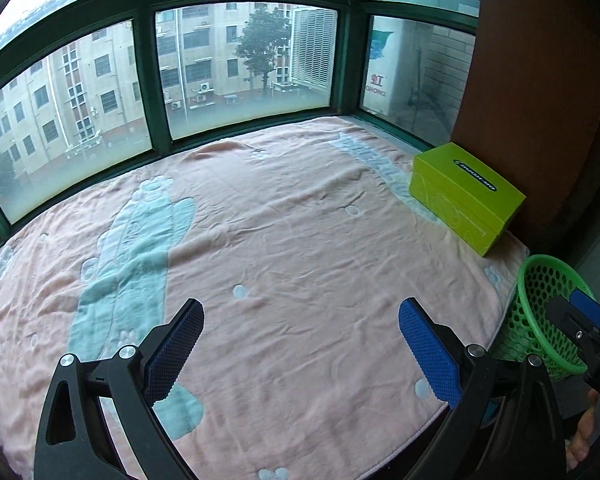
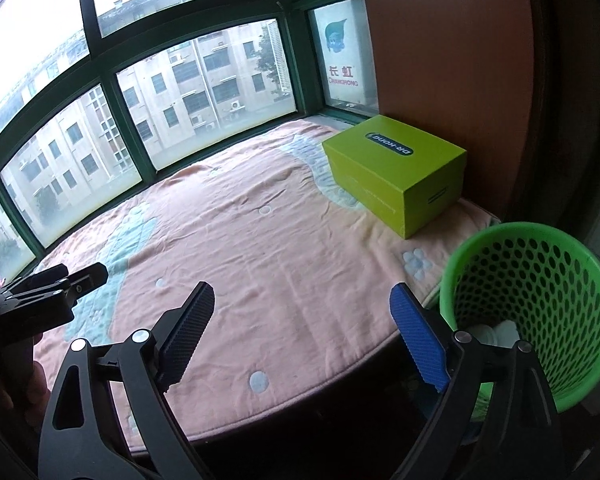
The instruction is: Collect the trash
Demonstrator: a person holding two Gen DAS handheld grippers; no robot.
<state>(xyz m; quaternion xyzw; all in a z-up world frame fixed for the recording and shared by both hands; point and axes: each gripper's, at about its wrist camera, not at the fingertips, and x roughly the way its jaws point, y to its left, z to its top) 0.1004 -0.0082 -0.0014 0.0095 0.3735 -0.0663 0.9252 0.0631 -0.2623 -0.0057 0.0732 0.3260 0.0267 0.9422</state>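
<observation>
Both grippers — left gripper (image 1: 300,320) and right gripper (image 2: 302,304) — are hovering spread, gripping nothing, beside the green basket (image 2: 540,240).

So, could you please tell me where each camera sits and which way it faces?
Left wrist: sits on the left claw, angled down over the pink blanket toward the window; the right claw shows at right.
Right wrist: sits on the right claw, same direction; left claw at left.
Shared: blanket, green box, green basket.
</observation>
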